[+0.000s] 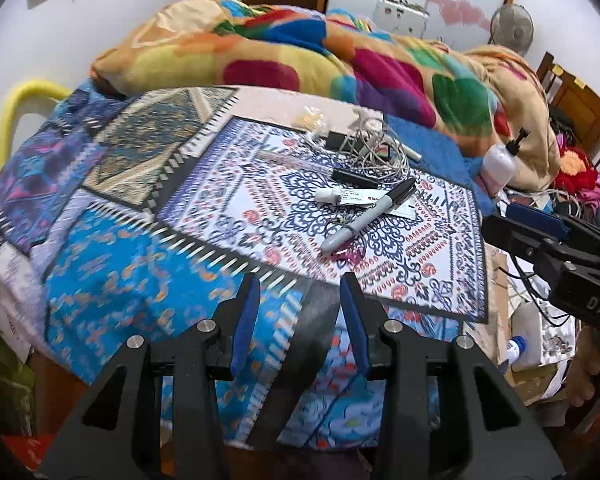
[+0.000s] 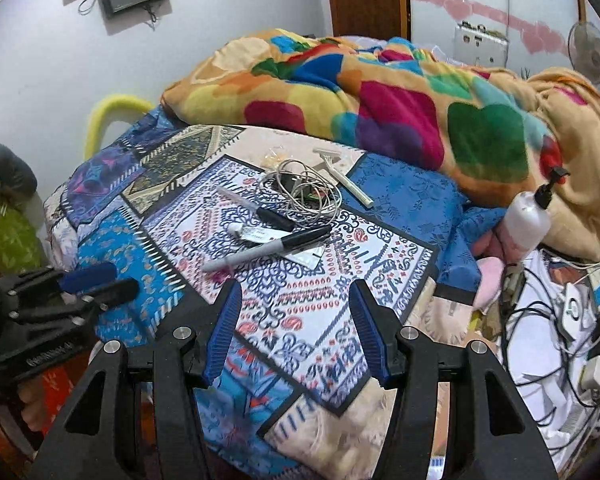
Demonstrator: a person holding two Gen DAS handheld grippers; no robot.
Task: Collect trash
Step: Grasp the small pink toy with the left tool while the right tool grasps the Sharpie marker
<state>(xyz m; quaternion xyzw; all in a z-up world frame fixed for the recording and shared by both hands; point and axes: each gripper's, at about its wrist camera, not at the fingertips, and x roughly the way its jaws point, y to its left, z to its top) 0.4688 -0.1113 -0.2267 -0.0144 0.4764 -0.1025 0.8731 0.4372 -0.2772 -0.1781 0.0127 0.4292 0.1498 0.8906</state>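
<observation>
Both grippers hang over the near edge of the bed (image 2: 112, 248), nothing held. No bin or bag in either view, so where the trash goes can't be told.

L to R across the patterned bedcover:

- Left gripper (image 1: 298, 280): over the near-left corner, jaws partly apart, empty, nothing btwn the blue pads. It's well short of the clutter. Blur in this view, so aim could be off if it dives now.
- Clear plastic wrapper (image 2: 276, 156): toward the far edge, crumpled, looks like real trash. Light and slippery; a narrow pinch may just skid it along the cloth.
- Clear pen w/ black cap (image 2: 256, 208): lies diagonally in the middle. Prob not trash.
- Small white tube w/ label (image 2: 252, 234): touching the marker (image 2: 268, 250), which lies across a flat foil sachet (image 2: 310, 258). Risk: grabbing for the sachet or label drags the marker too, or the marker rolls toward the near edge.
- Tangled white cable (image 2: 304, 192): piled over some small dark item, can't tell what. Loops sit just beside the pens; a finger catching one would haul the whole pile.
- Razor (image 2: 340, 172): at the far side, next to the cable. Blade end faces the far edge.
- Right gripper (image 2: 296, 296): over the near-middle edge, jaws about half apart, empty.
- Pump bottle (image 2: 528, 216): leaning at the right edge, could tip.

Soft bedding gives under pressure, so flat bits may sink away from the pads.
</observation>
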